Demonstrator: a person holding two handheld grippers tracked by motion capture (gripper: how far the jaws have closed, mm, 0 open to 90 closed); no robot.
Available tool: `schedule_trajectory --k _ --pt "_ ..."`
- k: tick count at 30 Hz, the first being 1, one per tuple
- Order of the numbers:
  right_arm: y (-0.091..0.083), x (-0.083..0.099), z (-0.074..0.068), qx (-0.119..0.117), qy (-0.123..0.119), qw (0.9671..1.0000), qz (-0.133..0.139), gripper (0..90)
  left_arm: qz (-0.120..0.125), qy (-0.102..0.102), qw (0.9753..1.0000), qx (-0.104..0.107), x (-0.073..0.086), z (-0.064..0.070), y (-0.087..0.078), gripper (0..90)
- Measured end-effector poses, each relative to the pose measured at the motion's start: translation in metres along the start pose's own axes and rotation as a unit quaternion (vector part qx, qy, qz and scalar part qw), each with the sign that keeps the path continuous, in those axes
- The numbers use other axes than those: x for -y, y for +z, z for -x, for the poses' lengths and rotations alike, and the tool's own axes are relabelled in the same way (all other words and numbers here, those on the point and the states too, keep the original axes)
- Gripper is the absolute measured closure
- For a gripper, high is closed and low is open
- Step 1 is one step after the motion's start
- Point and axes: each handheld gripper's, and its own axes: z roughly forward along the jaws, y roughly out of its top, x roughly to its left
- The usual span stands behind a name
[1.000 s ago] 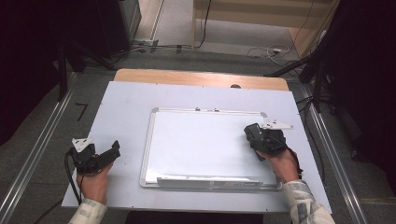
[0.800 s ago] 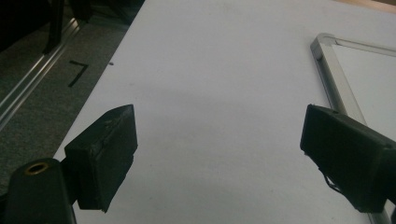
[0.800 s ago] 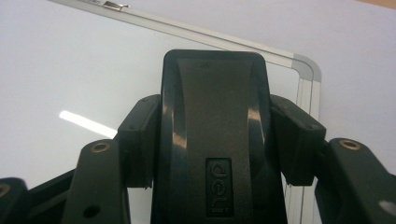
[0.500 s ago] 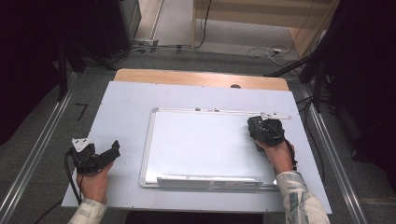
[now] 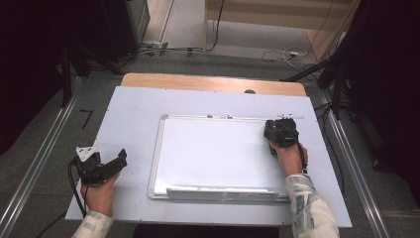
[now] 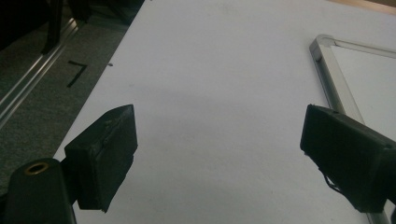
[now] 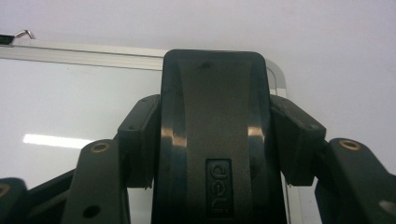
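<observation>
Two black jaws of the right gripper (image 7: pixel 215 154) clamp a black plastic whiteboard eraser (image 7: pixel 215 116) from both sides in the right gripper view. The eraser is a rounded-cornered block with a glossy, gently arched back and a small embossed brand plate near its lower end; it stands lengthwise between the jaws, its far end reaching past them. Beyond that end run the aluminium top rail and the rounded upper right corner of the white rectangular whiteboard (image 7: pixel 70 112), and a small metal hanging hook sits at the rail's far left.

In the high view the right gripper (image 5: pixel 281 133) with the eraser rests on the upper right part of the silver-framed whiteboard (image 5: pixel 213 153), just below its top rail and just inside its right edge, with the person's right hand (image 5: pixel 289 157) behind it. The board's writing surface looks clean and blank, with a marker tray along its near edge.

The left gripper (image 5: pixel 101 166) lies well apart from the board, on the near left of the pale lilac table top (image 5: pixel 133 114), held by the left hand (image 5: pixel 99 191). In the left gripper view its jaws stand wide apart with nothing between them over the bare table top (image 6: pixel 210 93); the frame corner of the board (image 6: pixel 327 60) lies beyond the right-hand jaw.
</observation>
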Motion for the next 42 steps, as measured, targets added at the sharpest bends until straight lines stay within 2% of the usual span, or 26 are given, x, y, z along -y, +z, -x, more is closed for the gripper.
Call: schedule_trajectory --k 5,11,18,20,24,28,30,36,42 --pt "0.008 0.001 0.0 0.005 0.006 0.9999 -0.013 38.4 -0.001 0.001 1.0 0.0 0.0 0.0 0.0 11.0" --pt "0.008 0.0 0.002 -0.002 0.009 0.9999 -0.007 37.1 -0.001 -0.002 1.0 0.001 0.0 -0.001 0.0 11.0" --pt "-0.005 0.0 0.004 -0.012 0.005 0.9996 0.023 31.6 -0.001 -0.001 1.0 0.001 0.0 -0.001 0.0 11.0" --pt "-0.009 0.002 0.006 -0.017 0.005 0.9992 0.036 31.0 -0.002 -0.001 1.0 0.001 0.0 -0.001 0.0 11.0" --pt "-0.016 0.009 0.009 -0.025 0.001 0.9986 0.046 28.1 -0.001 -0.002 1.0 0.001 0.001 -0.001 0.0 11.0" --pt "-0.029 0.021 0.008 -0.023 -0.03 0.9971 0.065 27.5 -0.003 -0.001 1.0 0.001 0.0 -0.001 0.0 11.0" --pt "-0.037 0.024 0.009 -0.03 -0.034 0.996 0.077 26.7 -0.001 -0.002 1.0 0.001 0.0 -0.001 0.001 11.0" --pt "-0.056 0.032 0.014 -0.076 -0.031 0.9929 0.086 22.5 -0.003 0.002 1.0 0.001 0.001 0.001 0.001 11.0" --pt "-0.067 0.041 0.021 -0.094 -0.034 0.9908 0.092 20.5 -0.003 0.001 1.0 0.0 0.001 0.001 0.001 11.0"
